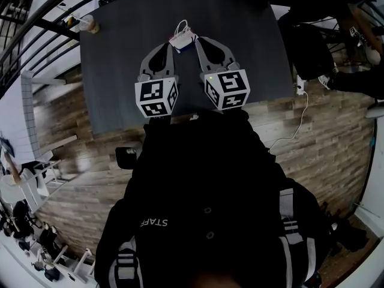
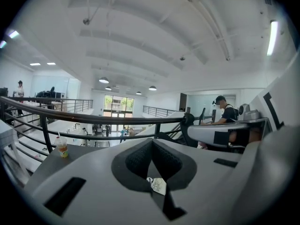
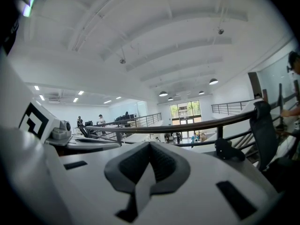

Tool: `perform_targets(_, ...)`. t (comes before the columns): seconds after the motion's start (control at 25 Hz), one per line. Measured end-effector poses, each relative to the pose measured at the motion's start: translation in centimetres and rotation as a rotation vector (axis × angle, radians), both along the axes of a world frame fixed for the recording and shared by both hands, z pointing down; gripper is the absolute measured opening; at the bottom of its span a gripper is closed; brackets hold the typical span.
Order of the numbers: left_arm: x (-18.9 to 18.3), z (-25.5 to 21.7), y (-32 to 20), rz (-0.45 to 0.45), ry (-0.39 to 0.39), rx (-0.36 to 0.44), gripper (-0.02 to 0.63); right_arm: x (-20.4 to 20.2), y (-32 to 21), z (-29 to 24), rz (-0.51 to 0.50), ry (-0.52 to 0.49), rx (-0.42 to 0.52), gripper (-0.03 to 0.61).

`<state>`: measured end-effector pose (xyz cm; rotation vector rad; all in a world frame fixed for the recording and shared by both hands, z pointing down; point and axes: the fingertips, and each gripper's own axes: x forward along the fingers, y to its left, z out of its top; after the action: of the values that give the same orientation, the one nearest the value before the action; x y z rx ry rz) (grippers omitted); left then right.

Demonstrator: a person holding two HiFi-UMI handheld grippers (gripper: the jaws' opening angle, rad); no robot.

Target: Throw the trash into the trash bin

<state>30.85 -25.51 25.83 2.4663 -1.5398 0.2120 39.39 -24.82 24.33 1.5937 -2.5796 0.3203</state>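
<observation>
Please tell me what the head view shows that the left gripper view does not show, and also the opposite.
Only the head view: the brown wooden plank floor and the person's black jacket. Only the left gripper view: the white arched ceiling and the bright far windows. Both: the dark grey table, the plastic drink cup with a straw on it, and the small white wrapper pinched in the shut left claw.
</observation>
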Motion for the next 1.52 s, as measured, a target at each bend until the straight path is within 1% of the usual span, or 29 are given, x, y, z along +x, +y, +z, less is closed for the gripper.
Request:
perform_targets(0.4, 0.5, 2.1, -1.3, -0.027, -0.001, -0.041, 0.0, 1.1, -1.3, 2.1, -0.003, -0.001, -0.047, 0.015)
perform_targets(0.68, 0.4, 5.4, -3.0, -0.047, -0.019, -0.11, 0.0, 1.8, -2.5, 4.5, -0.008, 0.005, -0.102, 0.015)
perform_targets(0.88, 0.9, 8.5, -3.6, -0.055, -0.037, -0.179, 0.0, 2.8, -3.1, 6.8, -0.015, 0.01, -0.161, 0.015)
perform_targets(1.16, 1.2, 12.9, -3.5, -0.054, -0.055, -0.276, 0.0, 4.0, -3.6, 11.7, -0.011, 0.031, -0.268, 0.015)
perform_targets(1.52, 2.7, 17.3, -3.8, -0.041, -0.07, -0.347, 0.0, 5.5, -3.7, 17.4, 0.001, 0.04, -0.382, 0.015)
